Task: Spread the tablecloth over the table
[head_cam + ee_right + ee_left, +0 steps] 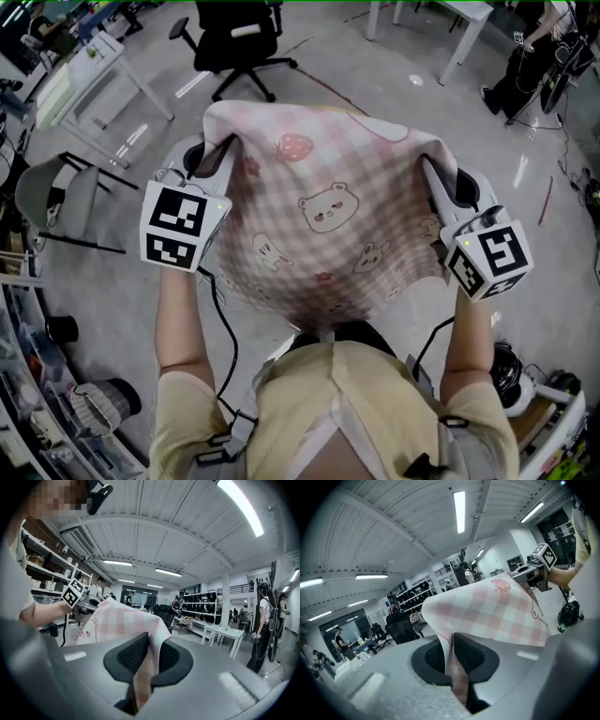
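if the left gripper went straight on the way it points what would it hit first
Only the tablecloth clamped in the left gripper, which travels with it. Beyond, the way looks free; a black office chair stands farther off, depth unclear.

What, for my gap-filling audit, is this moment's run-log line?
left gripper: shut on tablecloth | right gripper: shut on tablecloth | tablecloth: held aloft, stretched between both, not yet spread

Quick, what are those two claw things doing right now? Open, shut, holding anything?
Left gripper: shut on one edge of the pink checked tablecloth.
Right gripper: shut on the opposite edge of the same tablecloth.
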